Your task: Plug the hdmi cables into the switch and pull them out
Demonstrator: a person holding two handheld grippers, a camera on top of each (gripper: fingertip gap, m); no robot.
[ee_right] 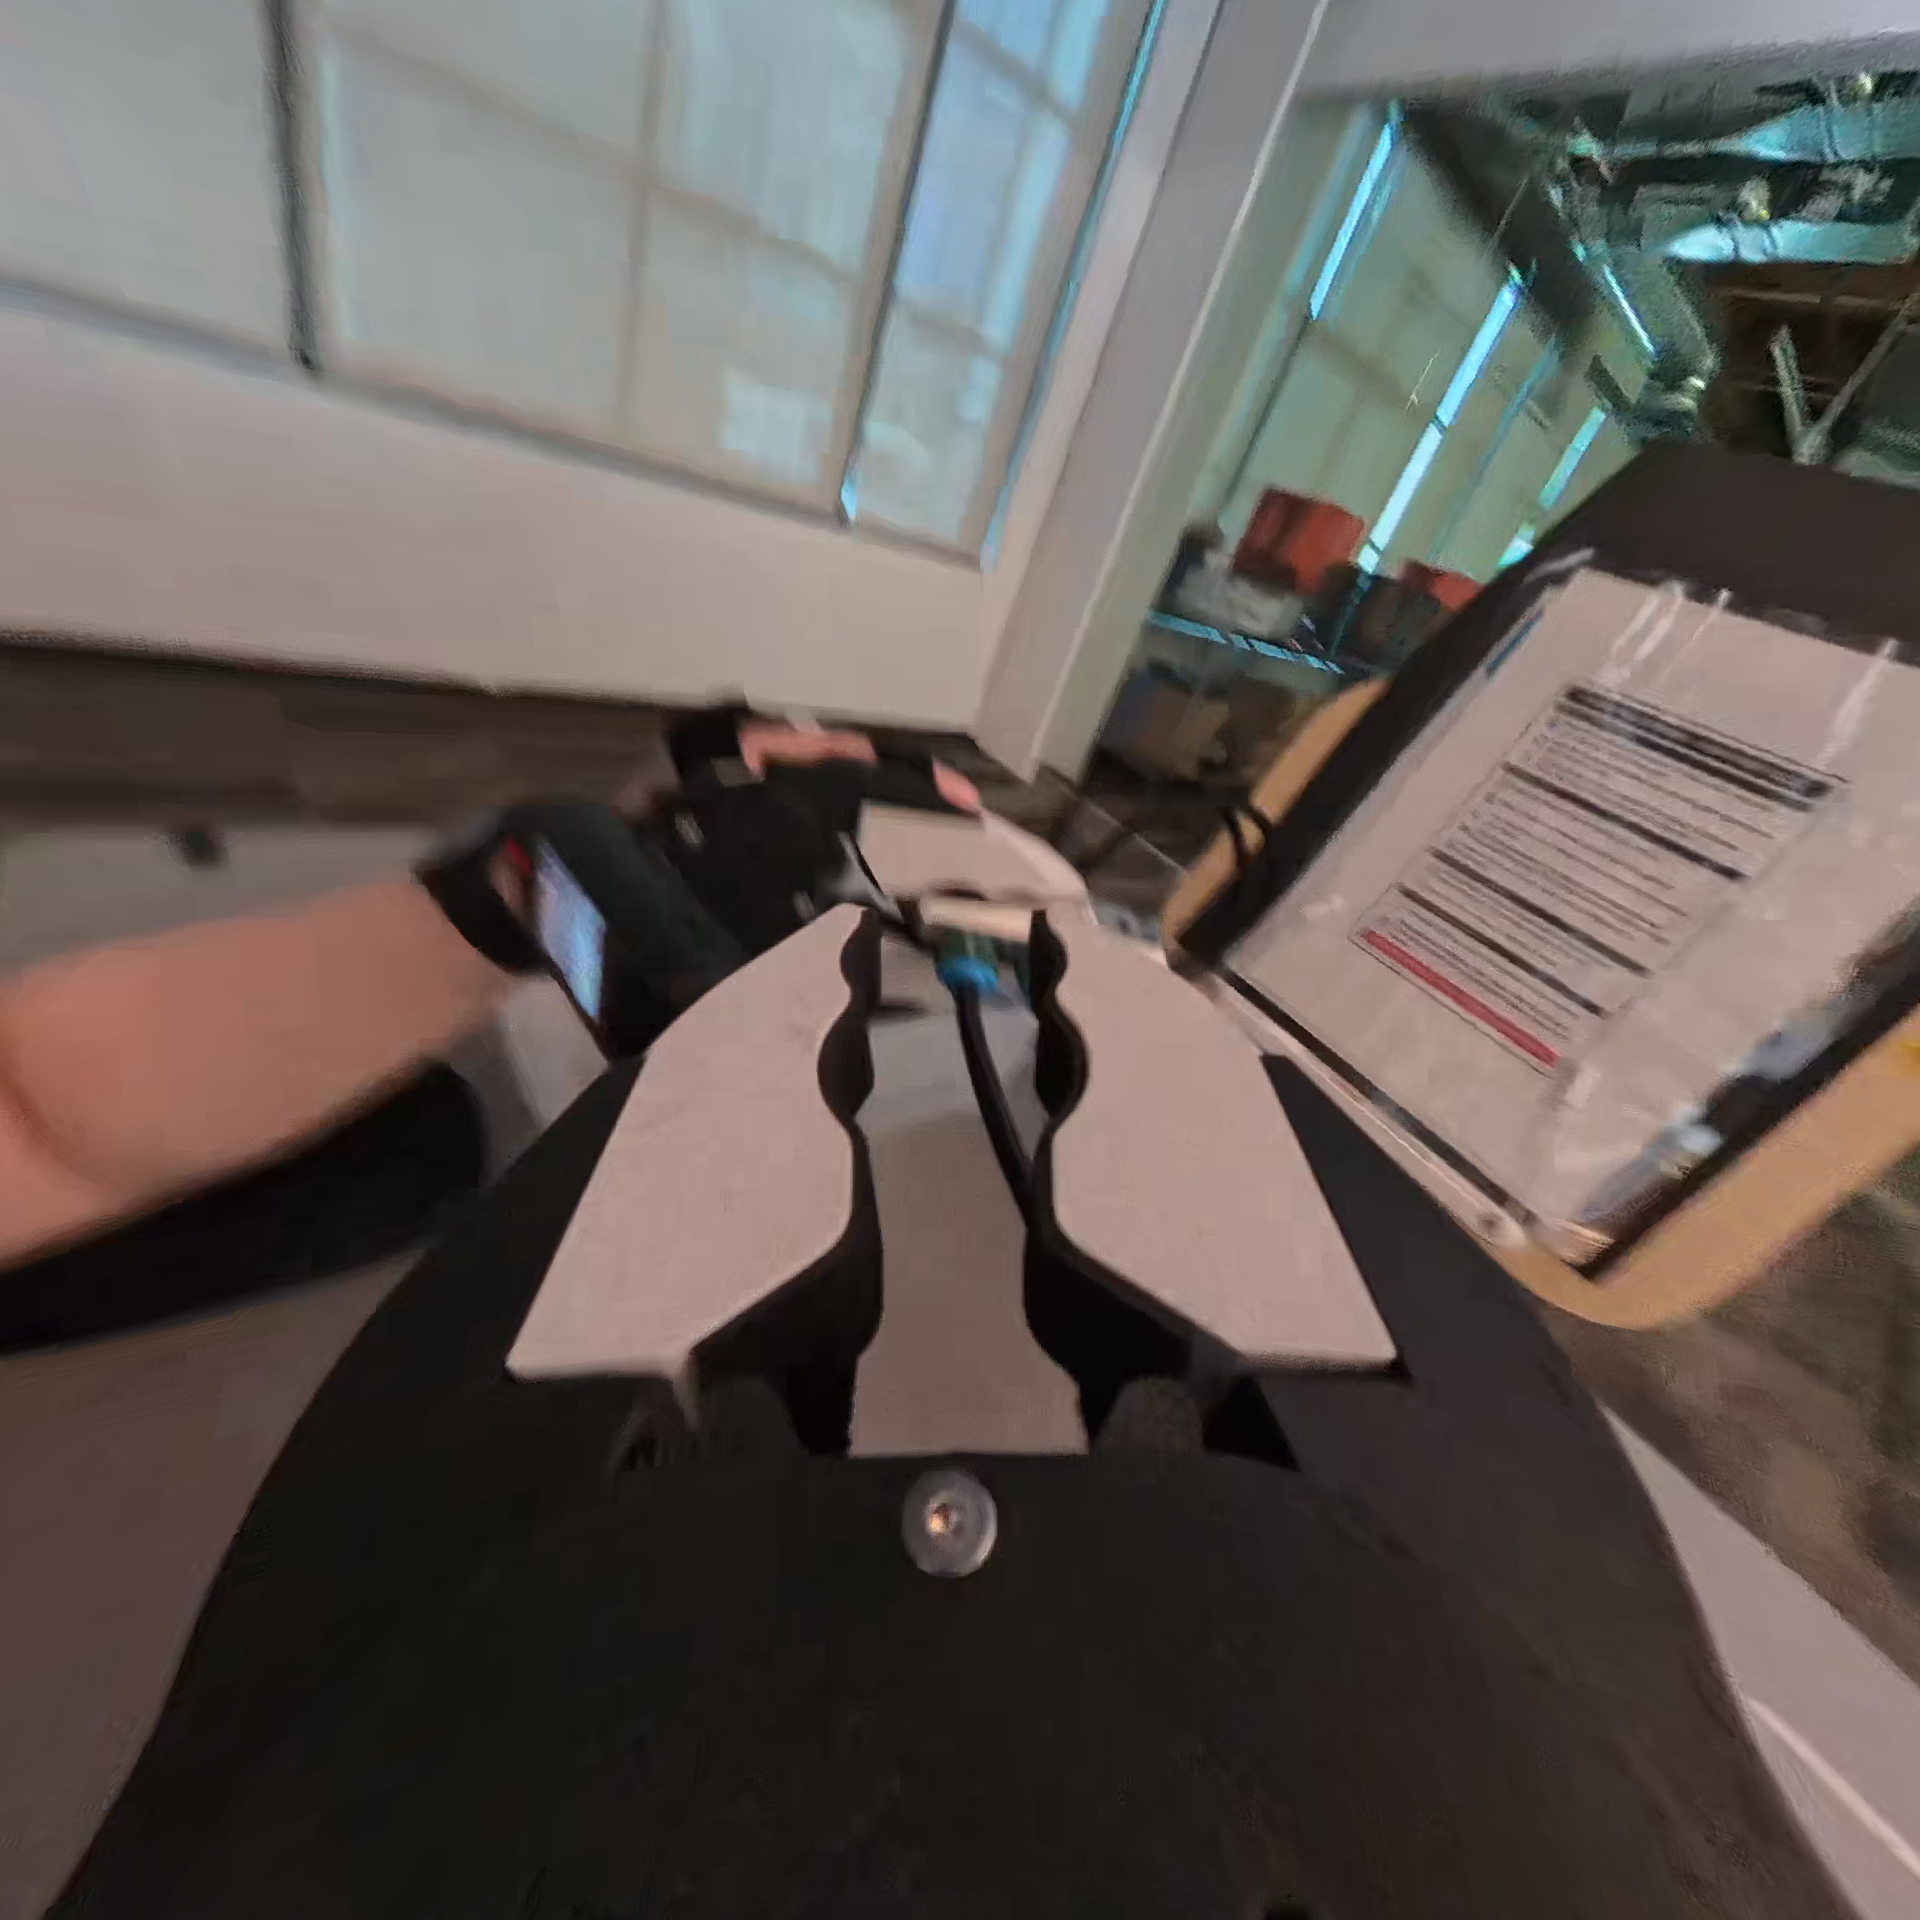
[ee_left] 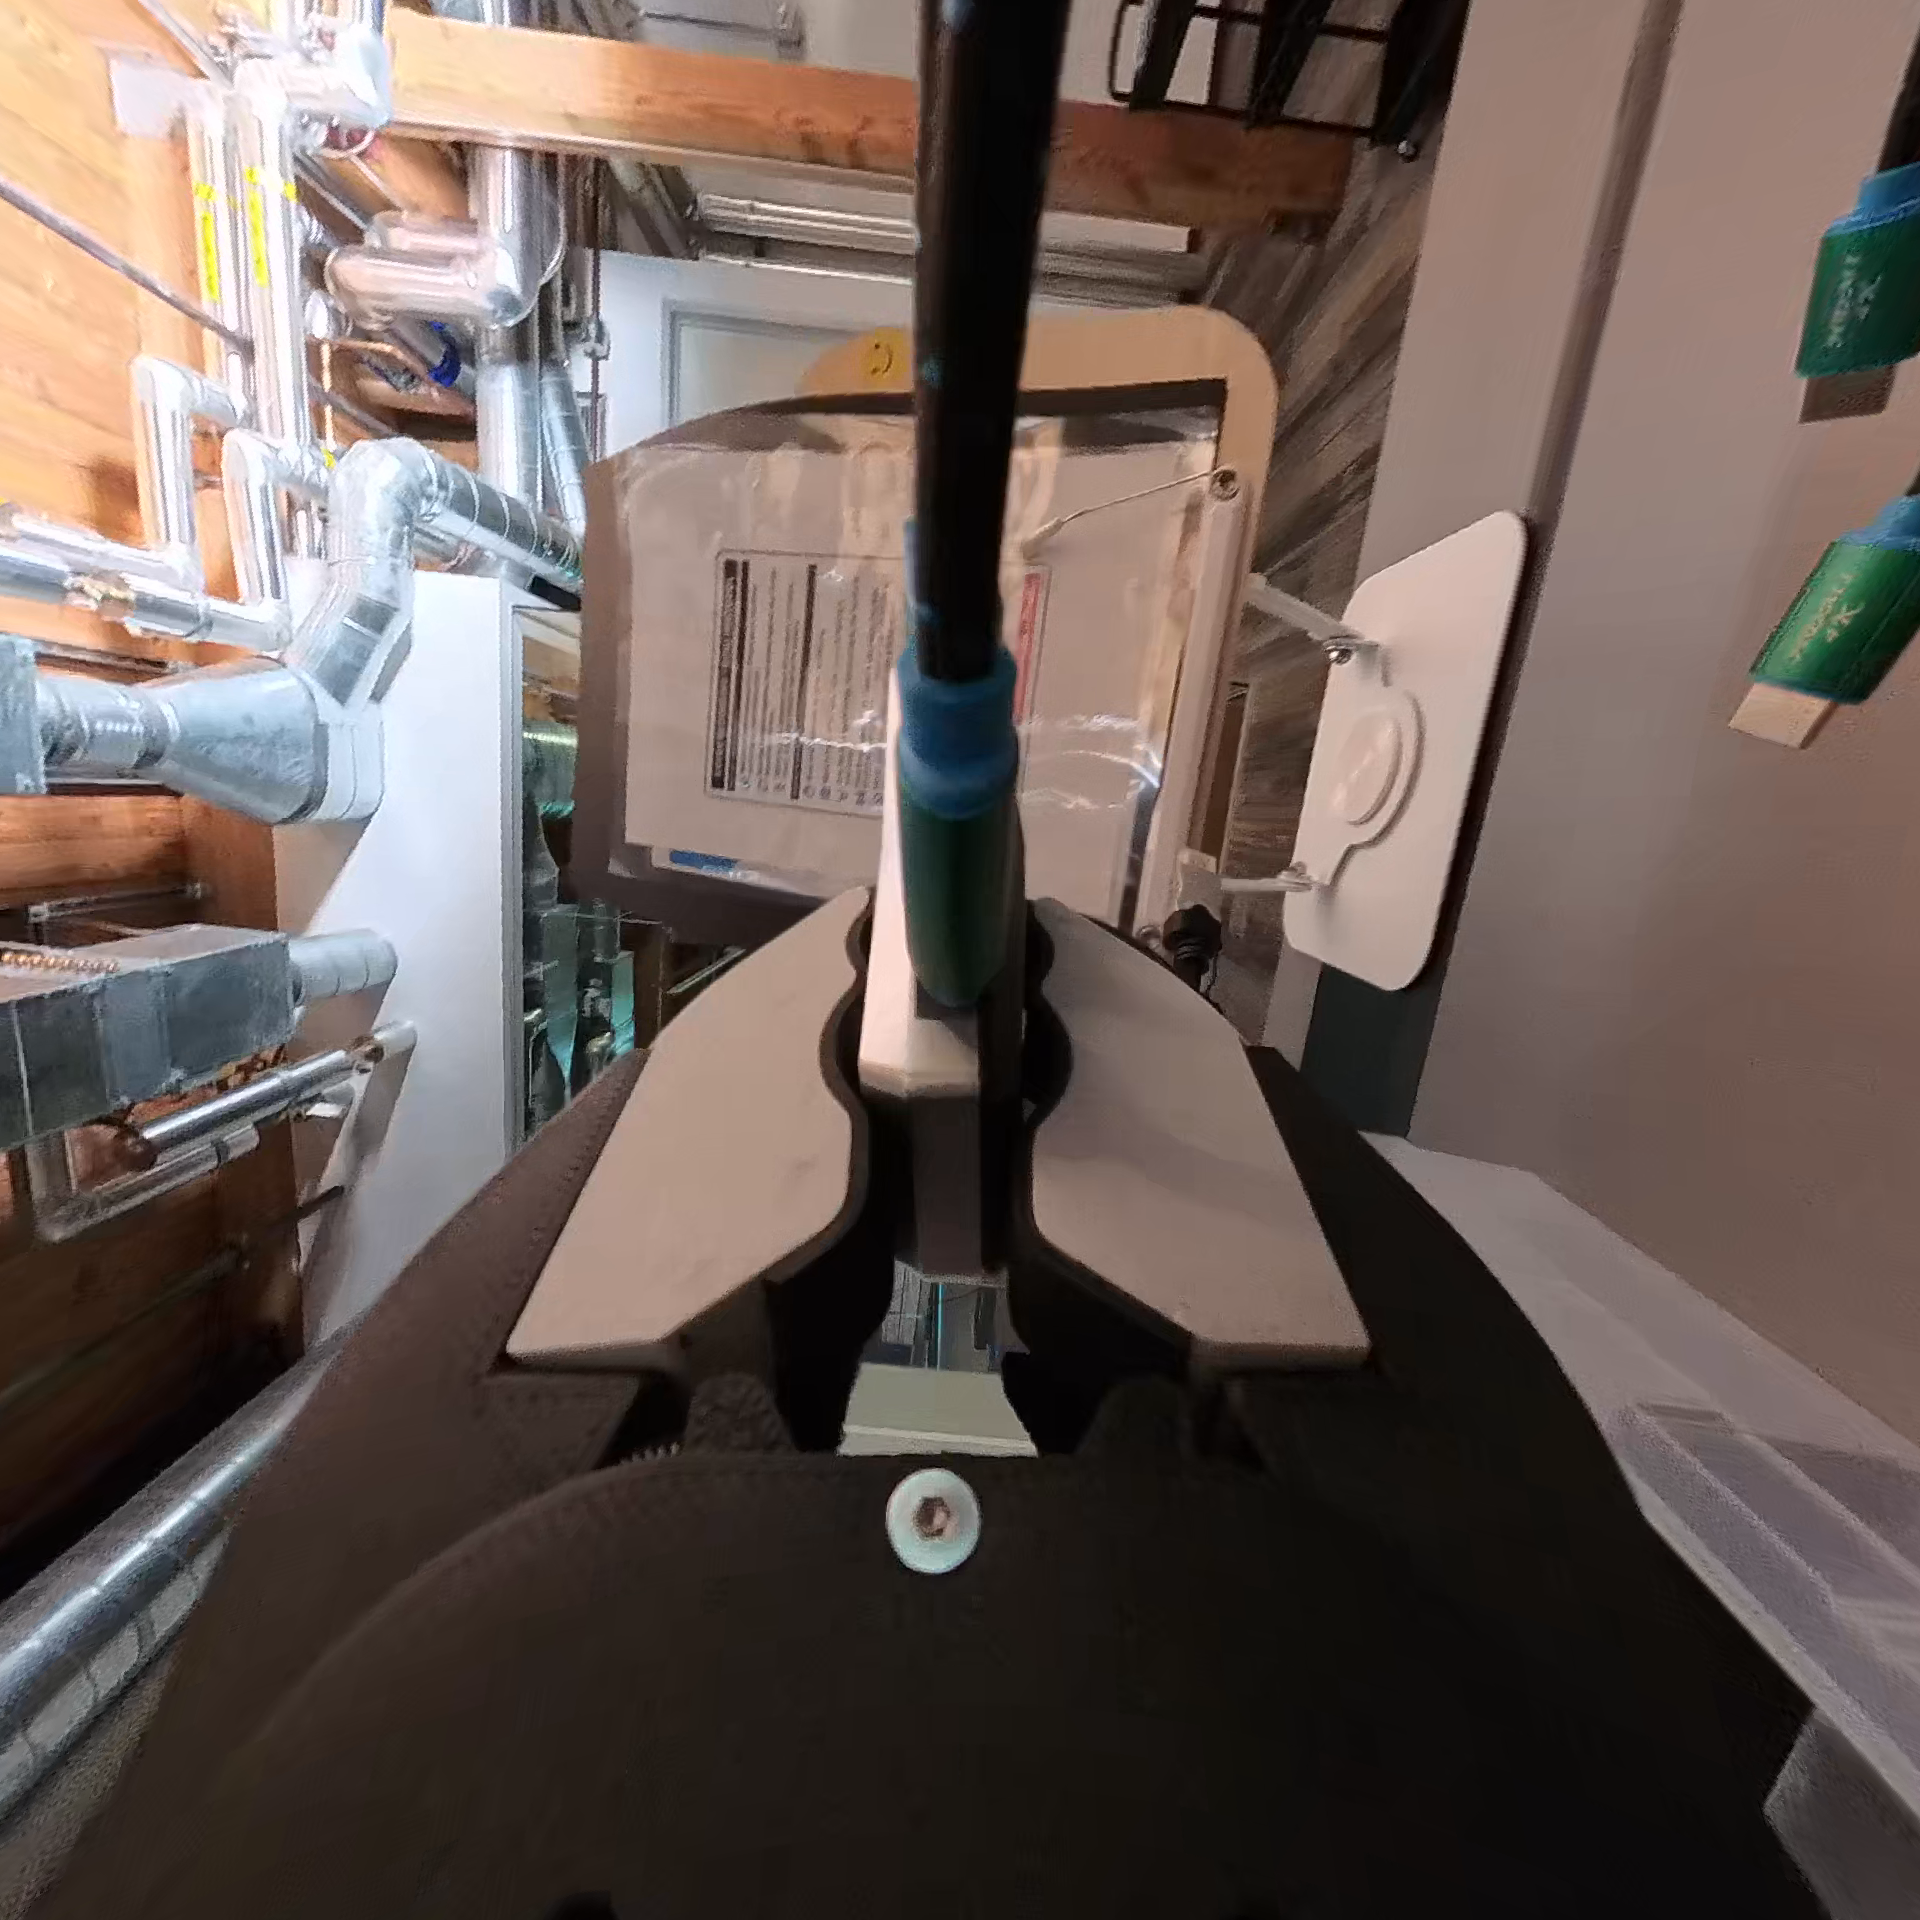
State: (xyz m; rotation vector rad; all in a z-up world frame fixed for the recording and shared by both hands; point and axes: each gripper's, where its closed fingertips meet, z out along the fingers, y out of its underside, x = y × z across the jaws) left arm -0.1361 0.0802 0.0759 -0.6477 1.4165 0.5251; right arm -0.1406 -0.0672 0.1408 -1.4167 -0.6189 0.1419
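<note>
Cable plug [ee_left: 951, 883], green with a blue collar, sits pinched between the left gripper [ee_left: 951, 935] tips along with a white switch [ee_left: 914, 997], its black cord running up out of view. Two more green plugs [ee_left: 1860, 301] hang free at the far right. Right gripper [ee_right: 956, 935] is a bit blurry, jaws narrowly apart around another blue-collared plug [ee_right: 977, 956], though I can't tell if it's actually gripping.

Workshop or industrial lab space

Foil-wrapped pipes and ducts [ee_left: 312, 644] fill nine o'clock beside timber beams [ee_left: 665, 104]; a laminated notice sheet [ee_right: 1590, 873] sits at three o'clock, large gridded windows [ee_right: 582, 239] at eleven.
</note>
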